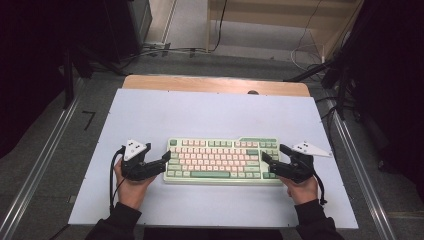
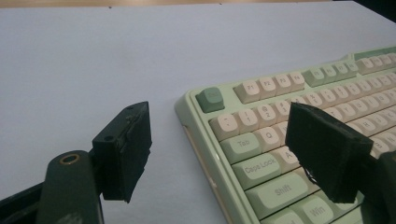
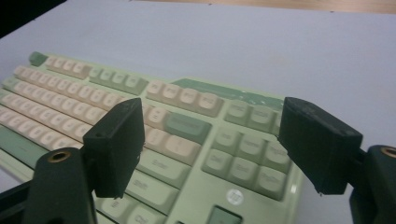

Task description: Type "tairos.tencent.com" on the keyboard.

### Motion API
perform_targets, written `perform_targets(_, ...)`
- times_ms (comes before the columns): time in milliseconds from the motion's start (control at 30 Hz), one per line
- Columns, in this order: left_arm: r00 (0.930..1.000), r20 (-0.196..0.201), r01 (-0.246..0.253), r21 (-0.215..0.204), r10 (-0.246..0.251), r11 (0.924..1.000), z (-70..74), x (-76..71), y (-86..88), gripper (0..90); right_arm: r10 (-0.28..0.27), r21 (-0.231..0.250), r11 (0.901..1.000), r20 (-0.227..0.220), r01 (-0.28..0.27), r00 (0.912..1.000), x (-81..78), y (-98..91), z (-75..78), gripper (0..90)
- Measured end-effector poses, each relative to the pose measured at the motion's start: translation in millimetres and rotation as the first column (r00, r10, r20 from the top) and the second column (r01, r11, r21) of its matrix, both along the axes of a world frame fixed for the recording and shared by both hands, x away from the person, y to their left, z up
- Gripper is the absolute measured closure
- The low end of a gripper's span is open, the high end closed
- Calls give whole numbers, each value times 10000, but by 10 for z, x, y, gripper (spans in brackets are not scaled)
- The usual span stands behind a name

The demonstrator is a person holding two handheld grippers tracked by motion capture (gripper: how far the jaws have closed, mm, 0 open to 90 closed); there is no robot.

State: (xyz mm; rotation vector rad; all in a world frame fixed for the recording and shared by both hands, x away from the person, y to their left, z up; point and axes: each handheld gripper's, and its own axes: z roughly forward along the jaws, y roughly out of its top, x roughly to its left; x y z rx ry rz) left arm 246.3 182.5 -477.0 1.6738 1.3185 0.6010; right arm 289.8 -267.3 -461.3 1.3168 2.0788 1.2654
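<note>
Keyboard [image 1: 222, 161], green with pink keys, sits toward the near middle of the white surface [image 1: 210, 112]. Left tool [image 1: 166, 161] gapes at its left end, right tool [image 1: 273, 153] at its right end, both wide open, gripping nothing. Cables [image 1: 165, 50] trail on the floor beyond.

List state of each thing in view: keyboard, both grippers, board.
keyboard: flat on the white board, keys up, square to the table edge, not gripped.
left gripper: jaws open, at the keyboard's left end, one jaw over the keys, the other off its edge.
right gripper: jaws open, over the keyboard's right end.
white board: lying flat on the table, bare apart from the keyboard.
</note>
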Motion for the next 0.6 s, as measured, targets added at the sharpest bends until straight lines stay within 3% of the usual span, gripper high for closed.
perform_targets(267,9996,39,-276,140,276,9995,-12,-60,87,207,-687,165,9975,6,687,9976,-70,-316,20,199)
perform_targets(600,9988,-40,-490,261,492,9985,-33,-98,182,199,-1400,46,9901,-84,1400,9901,-145,-615,-24,199)
